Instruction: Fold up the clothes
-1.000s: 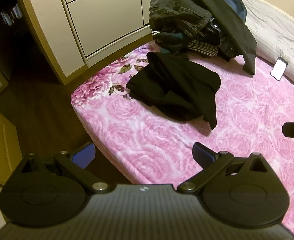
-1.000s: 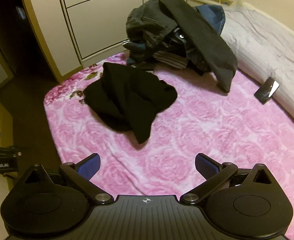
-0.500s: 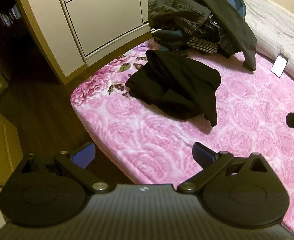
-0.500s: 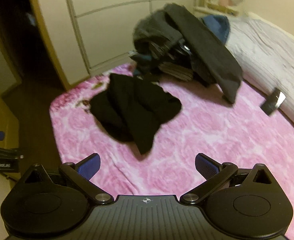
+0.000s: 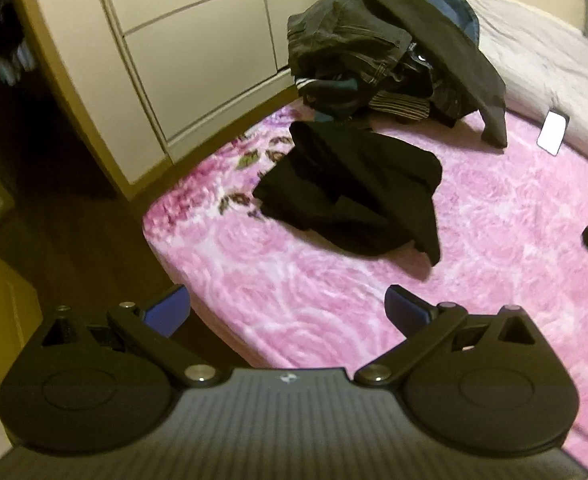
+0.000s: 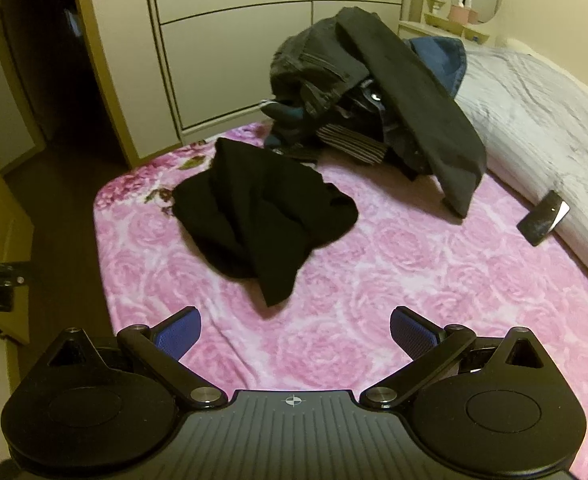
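A: How is the left gripper (image 5: 287, 310) set?

B: Jaws spread wide, nothing between them. Its blue pads (image 5: 404, 308) face each other across an empty gap, and the black linkage arms angle outward from the body.

A: And the right gripper (image 6: 296, 332)?

B: The same: fingers wide apart, blue pads (image 6: 410, 334) bare, clasping nothing.

A: Can either one see the other?

B: Yes. A dark piece of the right gripper shows far off to the right of the left one, and the left shows low at the right one's far left.
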The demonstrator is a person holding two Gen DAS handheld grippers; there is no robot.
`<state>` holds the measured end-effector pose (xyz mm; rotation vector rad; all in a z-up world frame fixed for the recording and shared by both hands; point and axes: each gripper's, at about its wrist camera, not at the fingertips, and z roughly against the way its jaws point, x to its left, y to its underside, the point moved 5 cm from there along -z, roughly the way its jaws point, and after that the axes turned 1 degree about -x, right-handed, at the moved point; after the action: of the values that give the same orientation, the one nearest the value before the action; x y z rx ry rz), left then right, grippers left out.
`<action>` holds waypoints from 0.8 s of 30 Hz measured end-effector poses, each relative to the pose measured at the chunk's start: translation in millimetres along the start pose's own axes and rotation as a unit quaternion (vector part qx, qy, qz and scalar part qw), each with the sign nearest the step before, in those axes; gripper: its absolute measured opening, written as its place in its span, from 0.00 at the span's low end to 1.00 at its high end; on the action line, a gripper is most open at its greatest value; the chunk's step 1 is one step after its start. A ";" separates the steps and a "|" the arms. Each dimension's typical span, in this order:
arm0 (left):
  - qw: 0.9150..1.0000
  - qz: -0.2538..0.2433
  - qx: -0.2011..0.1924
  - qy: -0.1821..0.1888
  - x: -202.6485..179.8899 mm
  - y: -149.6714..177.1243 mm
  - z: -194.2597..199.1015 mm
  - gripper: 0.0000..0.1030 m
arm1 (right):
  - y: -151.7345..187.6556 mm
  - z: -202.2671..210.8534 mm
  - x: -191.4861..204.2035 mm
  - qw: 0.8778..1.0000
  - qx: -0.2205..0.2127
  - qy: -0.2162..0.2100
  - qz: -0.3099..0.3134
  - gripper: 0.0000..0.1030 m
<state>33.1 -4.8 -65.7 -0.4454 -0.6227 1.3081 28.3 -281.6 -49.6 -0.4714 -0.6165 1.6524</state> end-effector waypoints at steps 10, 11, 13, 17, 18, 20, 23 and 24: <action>0.996 -0.090 0.018 0.018 33.1 -35.3 -88.7 0.99 | -26.7 -48.3 6.4 0.999 -0.008 0.037 0.038 1.00; 0.995 -0.095 0.020 0.025 38.6 -40.6 -103.3 0.99 | -31.7 -56.8 10.3 0.998 -0.008 0.040 0.047 0.99; 0.994 -0.100 0.025 0.041 50.1 -49.5 -135.2 0.98 | -45.5 -80.8 22.5 0.998 -0.002 0.043 0.055 0.99; 0.990 -0.107 0.035 0.079 70.3 -63.5 -203.9 0.98 | -76.7 -137.4 48.6 0.995 0.014 0.043 0.086 0.99; 0.989 -0.110 0.041 0.089 73.7 -65.4 -223.4 0.98 | -84.8 -152.9 55.6 0.994 0.018 0.043 0.098 0.99; 0.986 -0.113 0.052 0.107 79.4 -67.6 -261.0 0.94 | -99.3 -187.7 66.6 0.991 0.026 0.043 0.121 0.99; 0.983 -0.103 0.067 0.136 86.5 -69.8 -314.4 0.91 | -114.9 -244.7 80.3 0.987 0.041 0.042 0.152 0.75; 0.982 -0.100 0.069 0.147 87.9 -71.0 -329.6 0.91 | -119.5 -264.1 84.5 0.985 0.047 0.041 0.163 0.75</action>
<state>312.4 79.5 -256.2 -0.4399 -0.3174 1.0615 269.3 -150.2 -175.4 -0.5921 -0.4135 1.9508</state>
